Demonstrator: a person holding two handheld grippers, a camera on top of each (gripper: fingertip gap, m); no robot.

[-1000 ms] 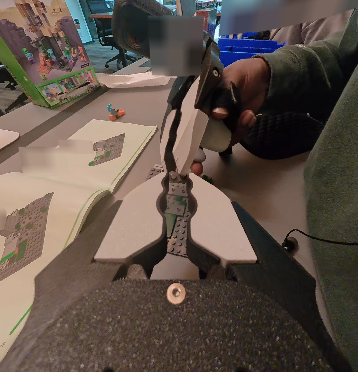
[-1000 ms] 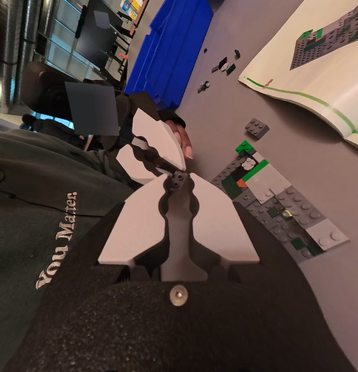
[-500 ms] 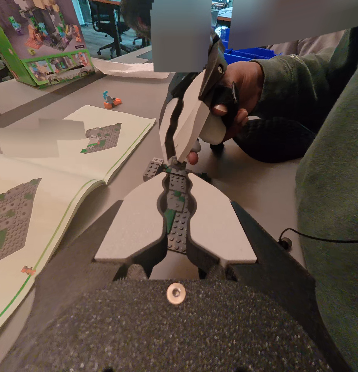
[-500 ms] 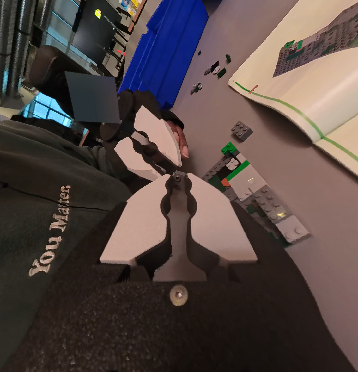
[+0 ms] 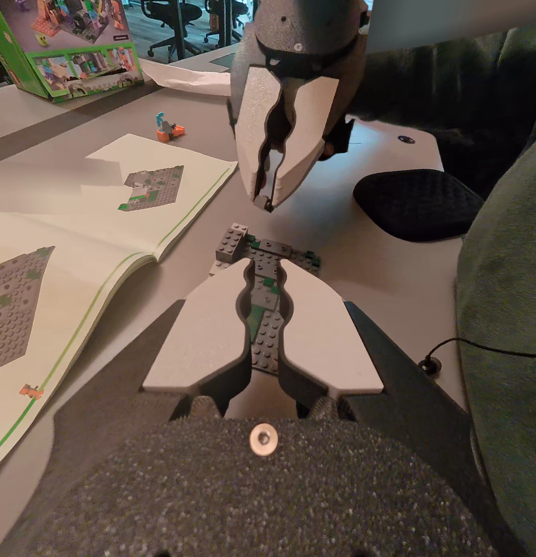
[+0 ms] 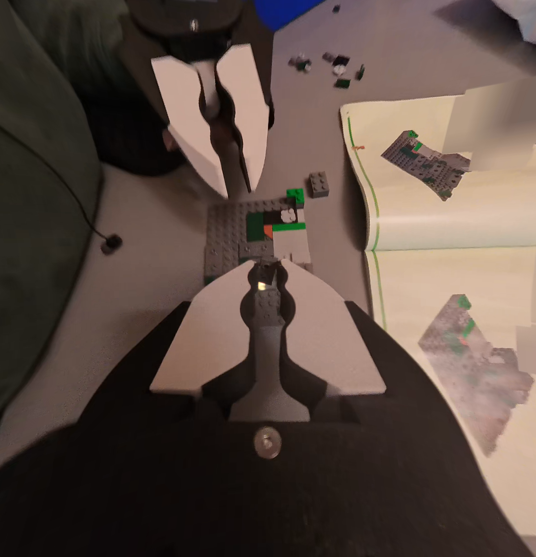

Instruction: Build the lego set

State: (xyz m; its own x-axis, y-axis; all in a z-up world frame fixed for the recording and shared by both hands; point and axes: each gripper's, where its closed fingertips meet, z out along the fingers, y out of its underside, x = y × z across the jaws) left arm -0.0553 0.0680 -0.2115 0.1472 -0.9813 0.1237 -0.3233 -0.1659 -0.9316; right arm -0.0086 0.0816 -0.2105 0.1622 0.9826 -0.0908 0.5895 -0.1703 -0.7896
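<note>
The grey lego baseplate [image 5: 268, 334] with green, white and orange tiles lies flat on the table; it also shows in the right wrist view [image 6: 224, 223]. My right gripper [image 6: 265, 265] is shut on a small dark grey brick [image 6: 265, 272] and hangs just above the build's near end. In the left wrist view my right gripper [image 5: 265, 206] points down with the brick [image 5: 260, 200] at its tips. My left gripper [image 5: 265, 260] hovers over the plate, its jaws a narrow gap apart and empty. From the right wrist view my left gripper [image 6: 239, 194] sits at the plate's far edge.
A loose dark grey brick [image 6: 319, 184] lies beside the plate. The open instruction booklet [image 5: 110, 211] lies to the left. The lego box [image 5: 65, 45] and a small orange and blue figure [image 5: 169, 129] stand behind it. Small loose pieces [image 6: 336, 66] lie farther off. A black pad [image 5: 417, 205] and a cable [image 5: 429, 364] lie to the right. Tip to tip, the grippers are about 6 cm apart.
My right gripper has lifted away from my left gripper's tips and turned to point straight down over the build, still holding the brick. My left gripper has drawn back a little.
</note>
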